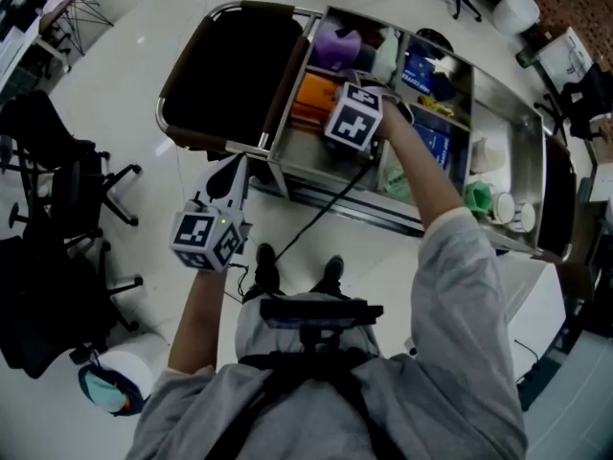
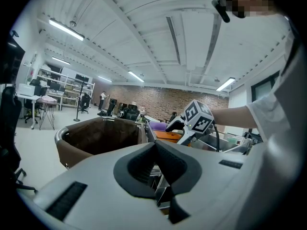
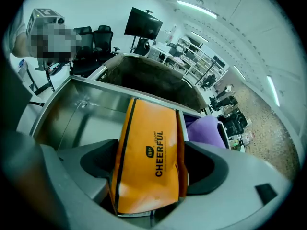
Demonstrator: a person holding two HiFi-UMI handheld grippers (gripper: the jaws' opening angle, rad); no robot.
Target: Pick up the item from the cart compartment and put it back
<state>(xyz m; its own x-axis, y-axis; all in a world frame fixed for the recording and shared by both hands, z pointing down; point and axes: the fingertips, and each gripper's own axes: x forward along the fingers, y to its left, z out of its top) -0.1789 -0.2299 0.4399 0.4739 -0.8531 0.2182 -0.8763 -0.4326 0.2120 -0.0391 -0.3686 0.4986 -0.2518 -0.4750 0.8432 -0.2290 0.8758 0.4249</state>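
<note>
Orange pouch (image 3: 148,143) sits in the steel cart compartment (image 3: 81,114), dead centre between the fingers of the right gripper (image 3: 152,172), which are spread wide and not squeezing it. Its long side runs straight ahead along them. Left gripper (image 2: 156,174) is well back, fingers closed on nothing

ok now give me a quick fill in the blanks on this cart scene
1. The pouch standing between the right tongs is ___ in colour.
2. Its printed word reads ___.
3. The soft bundle in the compartment beside it is ___.
Missing: orange; CHEERFUL; purple.
</note>
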